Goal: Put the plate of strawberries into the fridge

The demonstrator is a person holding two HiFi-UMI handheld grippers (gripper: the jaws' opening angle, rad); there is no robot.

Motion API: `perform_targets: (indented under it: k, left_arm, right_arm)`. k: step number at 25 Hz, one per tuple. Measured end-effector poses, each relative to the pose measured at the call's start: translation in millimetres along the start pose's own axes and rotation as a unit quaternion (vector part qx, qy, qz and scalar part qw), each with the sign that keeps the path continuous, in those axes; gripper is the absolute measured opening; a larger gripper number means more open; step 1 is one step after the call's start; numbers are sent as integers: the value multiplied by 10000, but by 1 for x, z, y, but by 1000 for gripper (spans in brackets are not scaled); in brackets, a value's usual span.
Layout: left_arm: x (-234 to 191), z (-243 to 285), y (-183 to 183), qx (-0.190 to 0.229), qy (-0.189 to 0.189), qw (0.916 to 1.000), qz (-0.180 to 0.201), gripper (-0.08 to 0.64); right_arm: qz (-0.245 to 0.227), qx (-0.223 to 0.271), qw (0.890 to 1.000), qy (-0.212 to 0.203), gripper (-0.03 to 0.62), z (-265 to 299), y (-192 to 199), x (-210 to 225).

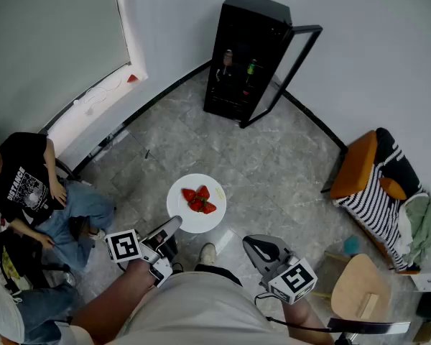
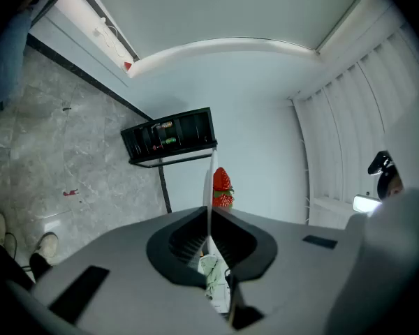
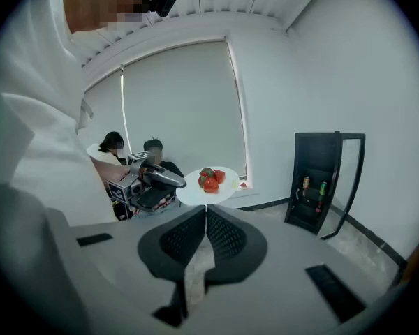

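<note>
In the head view, the white plate [image 1: 181, 208] with the strawberries [image 1: 199, 200] is held above the floor [image 1: 273, 164] near the centre of the picture. The left gripper [image 1: 174, 226] grips its rim from about 7 o'clock. The right gripper [image 1: 257, 246] waits at 5 o'clock of the plate and carries nothing. The black fridge [image 1: 246, 49] stands well apart at 12 o'clock, and its door [image 1: 296, 67] is swung open to the right. So I judge that the picking up is done and the door needs no more work. What is left is to carry the plate to the fridge, set it on a shelf and let go. In the left gripper view, the plate is seen edge-on, as a thin white line between the jaws, which are pressed on it. The strawberries show just above the jaws at 1 o'clock, and the fridge is at 11 o'clock. This view shows the grip from close by, but not how the fruit lies on the plate. In the right gripper view, the jaws are closed together on nothing. The plate sits level at 12 o'clock above them, and the fridge at 3 o'clock shows bottles [image 3: 314, 185] on its shelves more clearly than the other views.
</note>
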State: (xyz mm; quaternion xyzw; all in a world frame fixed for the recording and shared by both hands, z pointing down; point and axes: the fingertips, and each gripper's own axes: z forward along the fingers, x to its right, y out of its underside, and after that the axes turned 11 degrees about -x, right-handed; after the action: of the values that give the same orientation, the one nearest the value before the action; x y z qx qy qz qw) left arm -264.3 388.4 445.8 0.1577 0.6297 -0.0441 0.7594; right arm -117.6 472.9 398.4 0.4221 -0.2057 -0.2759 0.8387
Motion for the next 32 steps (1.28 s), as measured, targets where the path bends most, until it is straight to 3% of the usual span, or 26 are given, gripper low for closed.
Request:
perform_targets:
  k: [5, 8, 10, 15, 18, 26, 29, 32]
  left_arm:
    - [11, 38, 10, 19, 662, 9968, -441, 25]
    - [30, 78, 14, -31, 475, 9988, -114, 25]
    - [41, 91, 14, 102, 617, 9978, -198, 26]
    - [25, 80, 9, 268, 370, 9986, -266, 25]
    - [15, 81, 16, 193, 94, 9995, -211, 25]
    - [-7, 65, -5, 225, 195, 9995, -93, 25]
    - [-14, 92, -29, 142, 214, 9995, -158, 25]
    - [-1, 141, -90, -9, 212, 9997, -105, 25]
  right_arm:
    - [62, -87, 9999, 51, 20, -9, 21, 19]
    - [209, 35, 9997, -78, 21, -42, 19, 56]
    - [230, 151, 9994, -203, 23, -50, 18, 68]
    - [47, 305, 9990, -320, 36, -31, 13, 68]
    - [80, 312, 9992, -219, 141, -29, 17, 73]
    - [-68, 273, 9994, -179, 149, 9, 14, 66]
    - [13, 193, 9997, -131, 149, 16, 5, 95]
    - [97, 169, 9998, -94, 149, 28, -34, 156]
